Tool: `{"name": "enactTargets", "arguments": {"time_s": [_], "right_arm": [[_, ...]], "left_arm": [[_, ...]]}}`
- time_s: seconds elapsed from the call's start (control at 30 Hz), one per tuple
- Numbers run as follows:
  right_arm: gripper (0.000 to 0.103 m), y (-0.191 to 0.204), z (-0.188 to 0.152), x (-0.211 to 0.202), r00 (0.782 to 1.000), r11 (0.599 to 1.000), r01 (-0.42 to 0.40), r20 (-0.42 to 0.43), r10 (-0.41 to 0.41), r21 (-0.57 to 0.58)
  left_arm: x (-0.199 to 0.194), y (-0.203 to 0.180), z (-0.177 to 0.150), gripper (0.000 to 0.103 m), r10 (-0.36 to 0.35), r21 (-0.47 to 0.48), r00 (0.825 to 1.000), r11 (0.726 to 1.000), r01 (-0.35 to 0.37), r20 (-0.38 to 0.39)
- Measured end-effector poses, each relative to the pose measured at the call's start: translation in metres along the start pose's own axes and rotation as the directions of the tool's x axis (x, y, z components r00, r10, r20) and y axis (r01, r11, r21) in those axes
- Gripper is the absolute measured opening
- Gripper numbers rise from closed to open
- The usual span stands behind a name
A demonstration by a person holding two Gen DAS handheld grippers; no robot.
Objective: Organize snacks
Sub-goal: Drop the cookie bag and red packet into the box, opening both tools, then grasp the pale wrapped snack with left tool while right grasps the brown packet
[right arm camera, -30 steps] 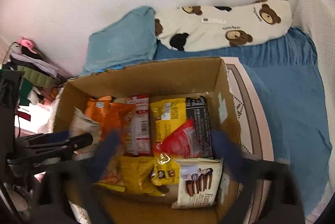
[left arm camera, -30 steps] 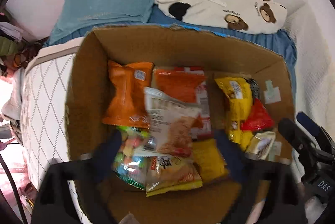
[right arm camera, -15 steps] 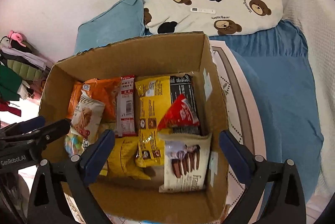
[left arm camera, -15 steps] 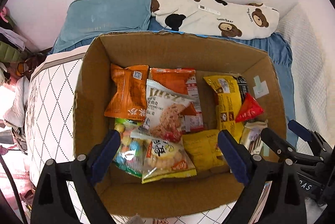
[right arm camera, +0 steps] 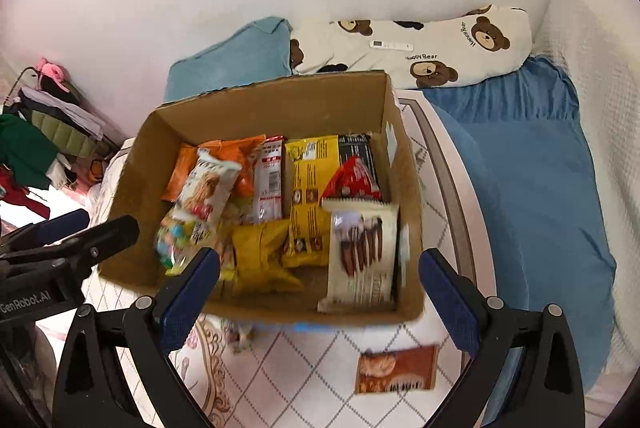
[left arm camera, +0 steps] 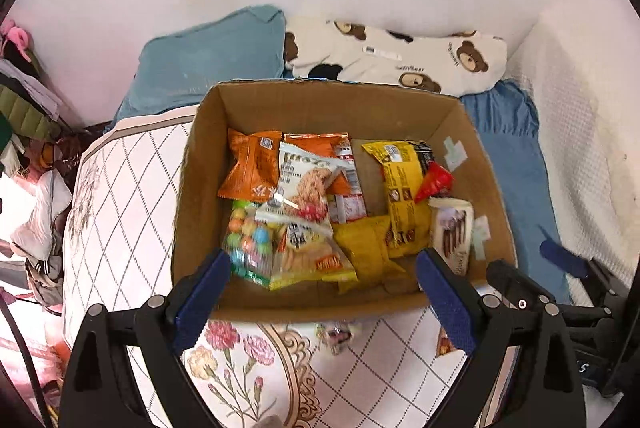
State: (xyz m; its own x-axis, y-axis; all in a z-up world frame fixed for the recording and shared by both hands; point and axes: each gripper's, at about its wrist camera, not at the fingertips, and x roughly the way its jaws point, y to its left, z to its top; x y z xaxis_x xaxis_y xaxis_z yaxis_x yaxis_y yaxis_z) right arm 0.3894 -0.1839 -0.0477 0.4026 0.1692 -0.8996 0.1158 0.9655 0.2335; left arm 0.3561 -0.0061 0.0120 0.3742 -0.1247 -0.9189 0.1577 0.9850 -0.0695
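Observation:
An open cardboard box (left arm camera: 320, 108) (right arm camera: 260, 116) stands on the quilted bed and holds several snack packets. Among them are orange bags (left arm camera: 250, 168), a white cookie packet (left arm camera: 308, 180), a candy bag (left arm camera: 248, 240), yellow packets (right arm camera: 308, 188) and a white chocolate-biscuit pack (right arm camera: 360, 252). A brown snack packet (right arm camera: 396, 368) and a small wrapped sweet (left arm camera: 338, 334) lie on the quilt in front of the box. My left gripper (left arm camera: 322, 268) hangs open and empty over the box's near edge. My right gripper (right arm camera: 320, 262) is likewise open and empty above the near wall.
The box rests on a flowered, diamond-pattern quilt (left arm camera: 120, 188). Behind it lie a teal pillow (left arm camera: 208, 60) and a bear-print pillow (left arm camera: 400, 60) against the white wall. A blue blanket (right arm camera: 520, 168) spreads to the right. Clothes (right arm camera: 40, 132) are heaped at far left.
Both grippers have drawn back and up from inside the box. The box looks smaller, and the quilt in front with the brown packet and the small sweet has come into view.

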Motion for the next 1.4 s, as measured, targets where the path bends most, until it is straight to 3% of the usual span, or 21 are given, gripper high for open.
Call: {"name": "enactTargets", "arguments": {"time_s": [0.07,0.1,0.13,0.2,0.33,0.43,0.8,0.87,0.9,1.03,1.07,1.1,1.13,1.2,1.4], "right_arm": [[0.101,-0.013,-0.020,-0.010,0.999,0.998,-0.042,0.016,0.041,0.050],[0.095,-0.019,-0.029,-0.013,0.998,0.996,-0.053,0.024,0.052,0.071],[0.077,-0.027,-0.041,-0.016,0.997,0.993,-0.065,0.037,0.061,0.101],[0.065,-0.053,-0.070,-0.014,0.996,0.972,-0.093,0.034,0.088,0.217],[0.065,-0.107,-0.124,0.009,0.990,0.867,-0.126,0.002,0.143,0.482],[0.074,-0.135,-0.153,0.037,0.985,0.780,-0.095,-0.054,0.162,0.618],[0.075,-0.142,-0.154,0.102,0.990,0.686,0.017,-0.110,0.092,0.728],[0.075,-0.137,-0.147,0.105,0.989,0.714,0.042,-0.129,0.068,0.699],[0.075,-0.131,-0.143,0.106,0.989,0.747,0.056,-0.142,0.051,0.662],[0.074,-0.084,-0.126,0.116,0.971,0.935,0.093,-0.238,-0.009,0.342],[0.074,-0.076,-0.127,0.113,0.969,0.953,0.106,-0.246,-0.034,0.283],[0.074,-0.074,-0.129,0.110,0.968,0.958,0.123,-0.245,-0.059,0.258],[0.075,-0.072,-0.131,0.105,0.968,0.959,0.141,-0.239,-0.081,0.244],[0.084,-0.075,-0.135,0.097,0.971,0.957,0.143,-0.222,-0.086,0.252],[0.086,-0.091,-0.156,0.105,0.969,0.911,0.067,-0.243,0.037,0.406]], "left_arm": [[-0.009,0.000,-0.019,0.095,0.009,-0.012,0.999,1.000,-0.008,0.034],[-0.011,0.001,-0.027,0.095,0.015,-0.019,0.999,1.000,-0.014,0.047],[-0.013,0.001,-0.038,0.095,0.024,-0.022,0.998,0.999,-0.023,0.062],[-0.010,0.002,-0.055,0.095,0.042,-0.029,0.997,0.999,-0.040,0.071],[0.020,0.003,-0.084,0.095,0.034,-0.034,0.999,0.999,-0.034,-0.014],[0.045,0.000,-0.097,0.095,0.032,-0.026,0.996,0.999,-0.034,-0.085],[0.124,-0.022,-0.106,0.095,0.119,0.084,0.969,0.991,-0.103,-0.215],[0.135,-0.027,-0.104,0.095,0.123,0.103,0.966,0.990,-0.101,-0.227],[0.139,-0.030,-0.103,0.095,0.128,0.112,0.964,0.988,-0.104,-0.232],[0.154,-0.042,-0.099,0.095,0.126,0.147,0.964,0.985,-0.093,-0.236],[0.157,-0.044,-0.100,0.085,0.125,0.154,0.964,0.984,-0.091,-0.233],[0.160,-0.047,-0.101,0.076,0.126,0.165,0.964,0.982,-0.088,-0.234],[0.165,-0.049,-0.101,0.059,0.127,0.176,0.961,0.981,-0.085,-0.245],[0.172,-0.050,-0.105,0.045,0.120,0.176,0.957,0.982,-0.074,-0.265],[0.161,-0.040,-0.128,0.042,0.052,0.124,0.952,0.992,-0.015,-0.300]]}}
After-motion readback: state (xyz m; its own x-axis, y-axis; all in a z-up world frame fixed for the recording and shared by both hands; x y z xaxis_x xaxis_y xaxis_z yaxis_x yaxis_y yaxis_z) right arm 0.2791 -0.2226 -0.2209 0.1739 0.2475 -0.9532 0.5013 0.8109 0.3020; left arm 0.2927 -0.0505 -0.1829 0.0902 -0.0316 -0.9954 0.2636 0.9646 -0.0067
